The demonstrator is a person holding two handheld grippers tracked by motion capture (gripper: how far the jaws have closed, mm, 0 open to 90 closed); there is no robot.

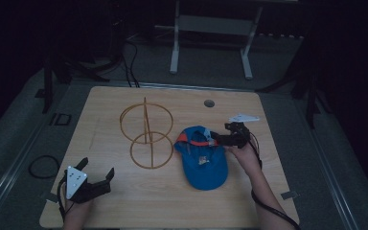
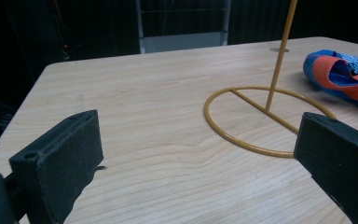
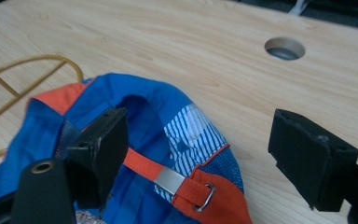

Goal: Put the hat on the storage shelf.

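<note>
One pale wooden surface (image 1: 124,201) carries one yellow wire stand (image 1: 146,134) and one blue-and-orange cap (image 1: 202,158), with two hand-held tools working at its near edge. The stand, two rings joined by an upright rod, sits left of centre; the cap lies upside down just beside its lower ring, brim toward the person. One round cable hole (image 1: 209,103) opens in the surface near the far edge. The right tool (image 1: 220,139) is at the cap's back, its jaws spread wide: in the right gripper view one jaw sits inside the cap's opening beside the orange strap (image 3: 142,167) and its metal buckle (image 3: 168,180), the other hangs clear over bare wood, nothing clamped. The left tool (image 1: 98,175) rests low at the near left corner, well apart from the cap, jaws wide apart and empty; its own view looks between them toward the stand's base ring (image 2: 261,119) and the cap (image 2: 342,77) beyond.
</note>
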